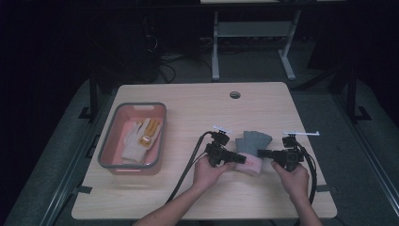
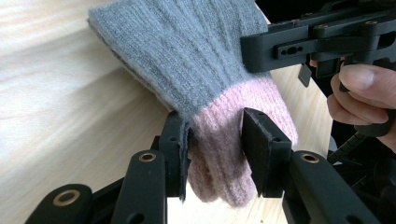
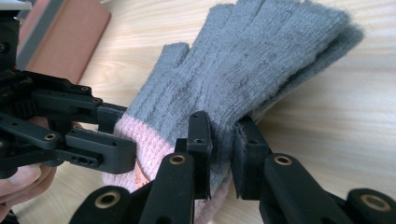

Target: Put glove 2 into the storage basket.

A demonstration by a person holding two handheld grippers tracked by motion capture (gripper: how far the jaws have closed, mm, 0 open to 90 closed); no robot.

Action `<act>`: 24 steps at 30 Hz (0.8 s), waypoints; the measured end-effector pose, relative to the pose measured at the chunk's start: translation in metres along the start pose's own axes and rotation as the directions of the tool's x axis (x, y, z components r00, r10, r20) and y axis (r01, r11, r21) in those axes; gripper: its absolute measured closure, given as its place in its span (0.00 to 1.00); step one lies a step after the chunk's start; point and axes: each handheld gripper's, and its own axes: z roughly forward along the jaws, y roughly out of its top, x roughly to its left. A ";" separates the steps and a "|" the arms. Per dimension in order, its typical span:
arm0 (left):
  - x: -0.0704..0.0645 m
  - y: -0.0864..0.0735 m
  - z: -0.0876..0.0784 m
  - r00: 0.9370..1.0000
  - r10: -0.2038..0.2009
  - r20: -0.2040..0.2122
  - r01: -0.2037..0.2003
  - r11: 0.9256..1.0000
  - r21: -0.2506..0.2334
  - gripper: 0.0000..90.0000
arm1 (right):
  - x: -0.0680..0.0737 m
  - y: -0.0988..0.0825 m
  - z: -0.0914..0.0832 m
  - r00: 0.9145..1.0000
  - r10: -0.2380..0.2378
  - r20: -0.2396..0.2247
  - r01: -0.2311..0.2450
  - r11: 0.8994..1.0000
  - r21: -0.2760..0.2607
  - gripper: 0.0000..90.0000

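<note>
We have the grey glove [image 1: 253,141] with its pink cuff gripped from both sides, to the right of the pink bin [image 1: 132,138] on the worktop [image 1: 188,108]. Our left claw [image 1: 239,158] pinches the pink cuff end; in the left gripper view the cuff [image 2: 233,140] is squeezed between the two pads. Our right claw [image 1: 261,153] pinches the glove's opposite edge, near where grey meets pink, and in the right gripper view the knit bunches between its pads. The grey fingers fan away from the bin's side, toward the far edge of the worktop, and seem to rest on or just above the wood; we cannot tell which.

Inside the bin a white and yellow glove [image 1: 141,139] already lies, so we judge part of the sorting done. What is left, by our reading, is to carry this grey glove leftward over the bin's rim, then let go with both claws.
</note>
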 end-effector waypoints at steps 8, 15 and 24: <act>0.002 0.001 -0.019 1.000 0.009 -0.014 -0.009 1.000 -0.023 0.69 | 0.014 0.010 0.003 1.000 -0.011 -0.026 0.010 1.000 -0.012 0.88; 0.004 0.000 -0.034 1.000 0.003 -0.015 -0.004 0.999 -0.045 0.69 | 0.025 0.016 0.008 0.998 -0.015 -0.056 0.014 1.000 -0.023 0.88; 0.006 0.000 -0.055 0.999 0.006 -0.034 -0.009 0.997 -0.077 0.69 | 0.041 0.026 0.014 0.996 -0.033 -0.082 0.031 0.999 -0.024 0.88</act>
